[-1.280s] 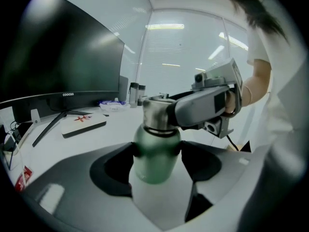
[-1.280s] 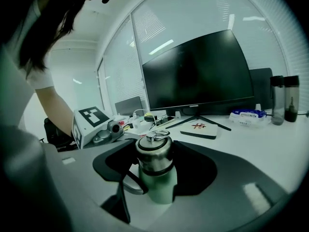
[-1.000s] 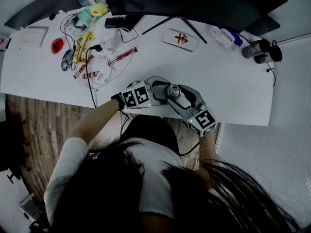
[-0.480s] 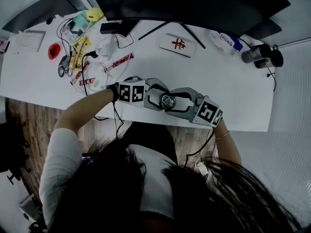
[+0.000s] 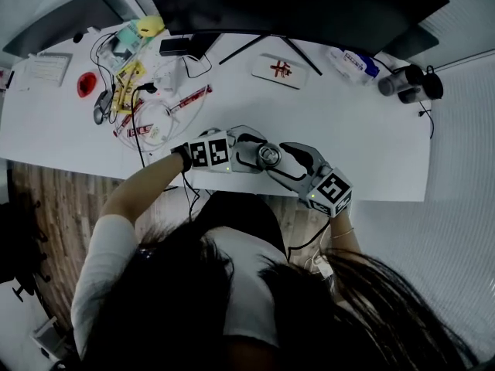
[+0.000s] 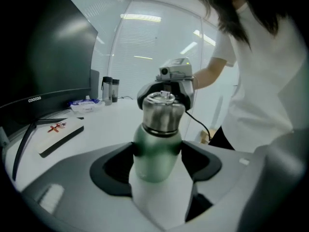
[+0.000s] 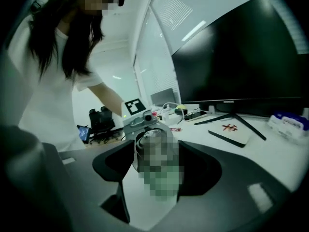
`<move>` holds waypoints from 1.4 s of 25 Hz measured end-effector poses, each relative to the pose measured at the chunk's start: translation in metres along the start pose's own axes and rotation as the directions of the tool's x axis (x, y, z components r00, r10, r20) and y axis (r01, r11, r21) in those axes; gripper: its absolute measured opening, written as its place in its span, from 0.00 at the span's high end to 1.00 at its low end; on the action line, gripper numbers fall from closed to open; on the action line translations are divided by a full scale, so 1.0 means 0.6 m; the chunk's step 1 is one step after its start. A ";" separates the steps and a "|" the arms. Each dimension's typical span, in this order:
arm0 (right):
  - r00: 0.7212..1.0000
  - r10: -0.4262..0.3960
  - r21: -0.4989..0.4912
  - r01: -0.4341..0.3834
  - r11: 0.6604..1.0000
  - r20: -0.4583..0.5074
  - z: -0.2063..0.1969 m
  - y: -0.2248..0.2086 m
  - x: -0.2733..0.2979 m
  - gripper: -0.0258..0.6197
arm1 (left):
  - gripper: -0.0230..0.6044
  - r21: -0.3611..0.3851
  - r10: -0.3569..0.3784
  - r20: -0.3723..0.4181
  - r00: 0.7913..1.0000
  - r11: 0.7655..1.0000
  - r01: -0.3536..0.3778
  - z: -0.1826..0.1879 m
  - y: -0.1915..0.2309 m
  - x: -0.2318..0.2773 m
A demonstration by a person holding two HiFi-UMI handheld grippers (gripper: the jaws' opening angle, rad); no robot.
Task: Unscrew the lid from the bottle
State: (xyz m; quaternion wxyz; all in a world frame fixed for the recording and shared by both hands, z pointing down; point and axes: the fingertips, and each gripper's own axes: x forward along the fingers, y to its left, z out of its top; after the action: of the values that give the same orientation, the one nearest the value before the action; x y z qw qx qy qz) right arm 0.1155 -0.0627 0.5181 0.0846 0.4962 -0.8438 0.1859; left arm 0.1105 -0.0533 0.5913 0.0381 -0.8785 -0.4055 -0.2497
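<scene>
White desk [image 5: 363, 153], dim office, dark monitor [image 5: 294, 6] at the back, loose cables at the left.

Item: green metal bottle [image 6: 157, 144] with steel lid [image 6: 161, 108]. Position: near the desk's front edge, directly before the person, between both tools. Long axis upright.

Left gripper [image 6: 157, 161]: enters from the left, jaws closed on the green body below the steel collar.

Right gripper [image 7: 157, 166]: enters from the opposite side and higher up, its jaws wrapped round the lid. Judged gripping.

Governing relation: lid sits directly above the held body, so the turn goes about the vertical axis. The right gripper is the one on the lid.

Not determinable: a mosaic patch covers the bottle in the right gripper view. The bottle's base is hidden, so standing or lifted is unclear. How far the lid is loosened cannot be told.
</scene>
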 end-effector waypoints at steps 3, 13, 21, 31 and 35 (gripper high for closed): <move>0.981 -0.173 0.058 0.169 0.984 0.082 0.005 0.000 -0.016 0.57 | 0.39 -0.031 0.082 0.022 0.996 0.996 -0.082 -0.009 0.000 0.006; 0.847 -0.513 0.166 0.491 0.855 0.138 -0.014 -0.001 -0.011 0.57 | 0.39 -0.153 0.306 0.069 0.950 0.944 -0.293 -0.004 0.001 0.012; 0.798 -0.587 0.161 0.567 0.808 0.135 -0.014 -0.005 -0.001 0.58 | 0.39 -0.198 0.372 0.079 0.925 0.915 -0.352 -0.002 0.001 0.013; 0.985 -0.166 -0.018 0.167 0.986 0.040 -0.016 0.009 0.012 0.58 | 0.39 -0.089 0.187 0.045 0.981 0.979 -0.182 -0.007 -0.005 0.011; 0.999 0.040 -0.078 -0.043 0.996 -0.032 -0.022 0.017 0.016 0.58 | 0.39 -0.013 0.052 0.008 0.999 0.999 -0.052 -0.011 -0.009 0.009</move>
State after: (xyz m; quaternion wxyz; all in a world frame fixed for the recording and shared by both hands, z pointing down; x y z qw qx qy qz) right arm 0.1014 -0.0608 0.5312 0.1131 0.4720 -0.8592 0.1620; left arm 0.1069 -0.0476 0.5987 0.0372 -0.8900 -0.3811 -0.2477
